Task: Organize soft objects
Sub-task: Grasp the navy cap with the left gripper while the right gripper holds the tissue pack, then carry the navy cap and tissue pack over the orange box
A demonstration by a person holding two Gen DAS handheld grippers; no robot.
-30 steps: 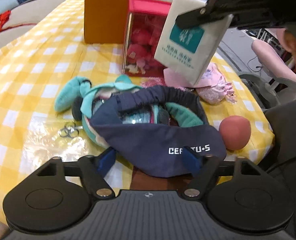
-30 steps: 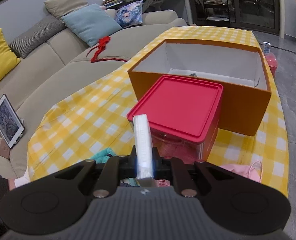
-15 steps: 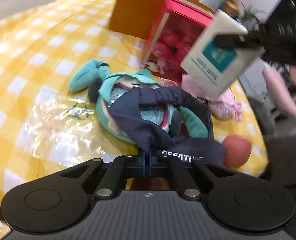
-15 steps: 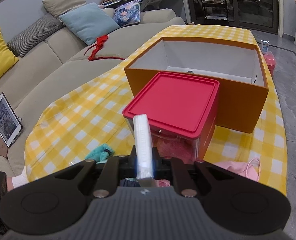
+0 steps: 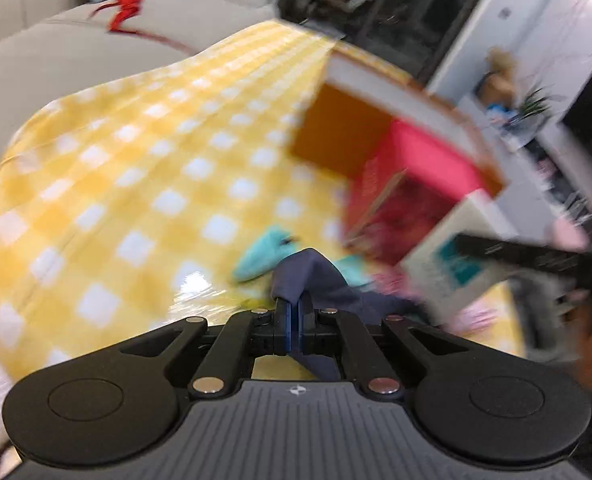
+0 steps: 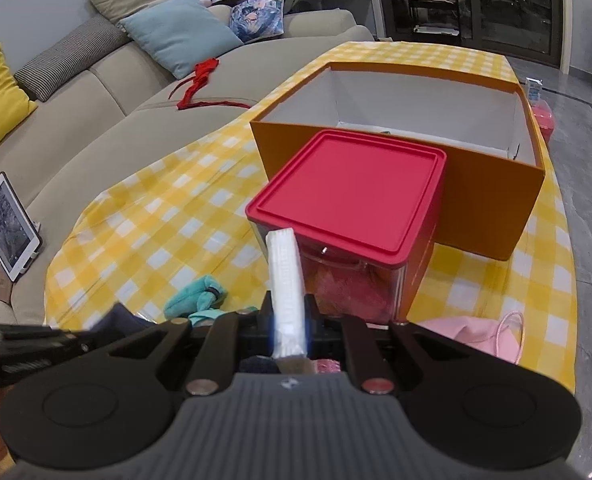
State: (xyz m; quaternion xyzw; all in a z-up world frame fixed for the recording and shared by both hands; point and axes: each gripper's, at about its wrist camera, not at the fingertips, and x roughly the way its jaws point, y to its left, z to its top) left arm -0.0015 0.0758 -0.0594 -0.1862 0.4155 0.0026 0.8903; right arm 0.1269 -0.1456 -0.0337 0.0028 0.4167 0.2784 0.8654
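Left hand-held gripper [image 5: 294, 312] just snapped shut on the navy cloth [image 5: 316, 276], now lifting it off the worktop [image 5: 135, 184]. Right hand-held gripper [image 6: 289, 334] still clamping the tissue pack [image 6: 285, 280]. Probably orange box [image 6: 476, 208] next.

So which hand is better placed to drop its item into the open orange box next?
Probably right. The right gripper holds the white tissue pack aimed over the red-lidded container toward the orange box; the left gripper clamps navy cloth lower, nearer the table.

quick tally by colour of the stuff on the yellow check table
orange: 1, box
red: 1, lidded tub
teal: 1, plush
navy: 1, cloth
pink: 1, bag
white: 1, tissue pack
total: 6
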